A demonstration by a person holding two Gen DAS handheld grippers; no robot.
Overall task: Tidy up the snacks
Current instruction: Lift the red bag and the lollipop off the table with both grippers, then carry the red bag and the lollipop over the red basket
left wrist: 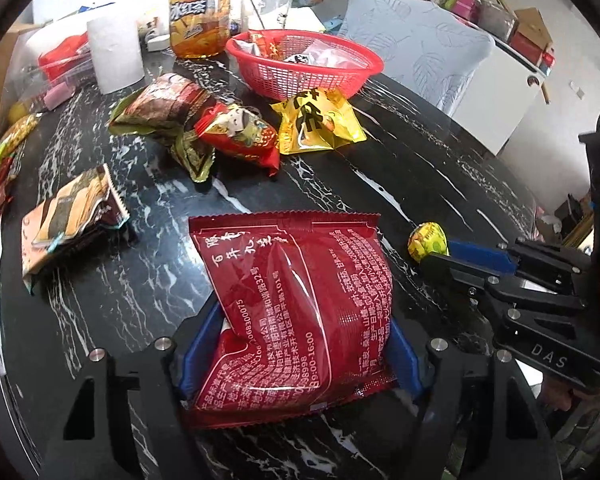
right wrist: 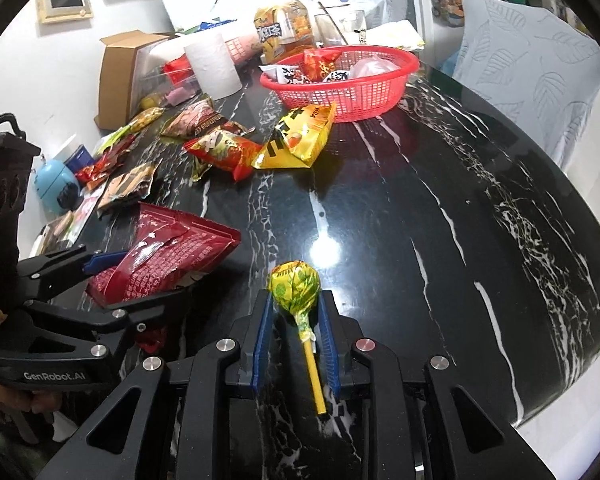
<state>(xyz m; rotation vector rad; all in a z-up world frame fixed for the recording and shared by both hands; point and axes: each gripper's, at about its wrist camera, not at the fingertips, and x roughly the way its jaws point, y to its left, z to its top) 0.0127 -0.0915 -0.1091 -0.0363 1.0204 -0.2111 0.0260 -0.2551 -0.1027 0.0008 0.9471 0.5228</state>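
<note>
My left gripper (left wrist: 300,344) is shut on a dark red snack packet (left wrist: 296,312), which stands tilted between the blue pads (left wrist: 404,356). The right wrist view shows that packet (right wrist: 168,256) held off the black marble table (right wrist: 420,220). My right gripper (right wrist: 295,308) is shut on the head of a yellow-green lollipop (right wrist: 294,284); its yellow stick runs back between the fingers. From the left wrist view the right gripper (left wrist: 444,258) with the lollipop (left wrist: 428,242) is at the right. A red mesh basket (left wrist: 304,76) (right wrist: 340,96) with several snacks stands at the far side.
Loose packets lie between the grippers and the basket: a yellow one (left wrist: 316,120), a red one (left wrist: 236,136), a brown one (left wrist: 168,104) and a striped one (left wrist: 72,216). A paper roll (left wrist: 114,52) and a tea bottle (left wrist: 198,16) stand behind. A pale chair (left wrist: 416,48) is past the table's edge.
</note>
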